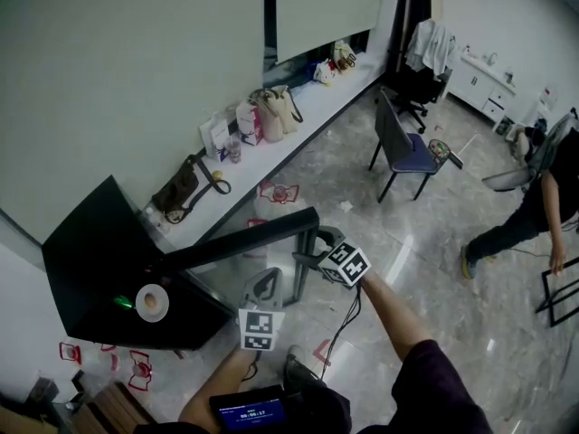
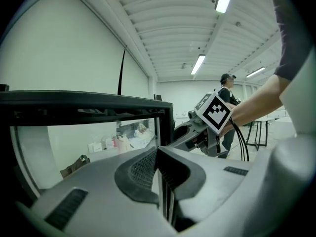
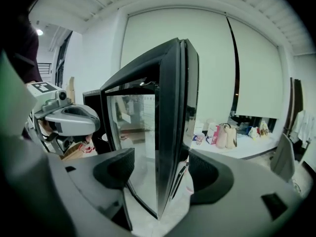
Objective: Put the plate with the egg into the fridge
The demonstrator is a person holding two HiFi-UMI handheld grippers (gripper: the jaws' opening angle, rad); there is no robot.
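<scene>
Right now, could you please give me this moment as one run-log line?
left gripper: jaws shut, empty | right gripper: jaws apart round open door edge | plate: on fridge top, egg on it

carrier: fridge top (image 1: 90, 242) | on it: white plate (image 1: 164, 309) with egg (image 1: 149, 303), at the top's front edge | beyond the fridge: long white ledge (image 1: 312, 116) bearing bags (image 1: 276, 111)

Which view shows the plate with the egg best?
Head view: the plate shows whole, egg on it, against the black fridge. Right gripper view has perhaps a white sliver by the door; left gripper view, nothing.
</scene>
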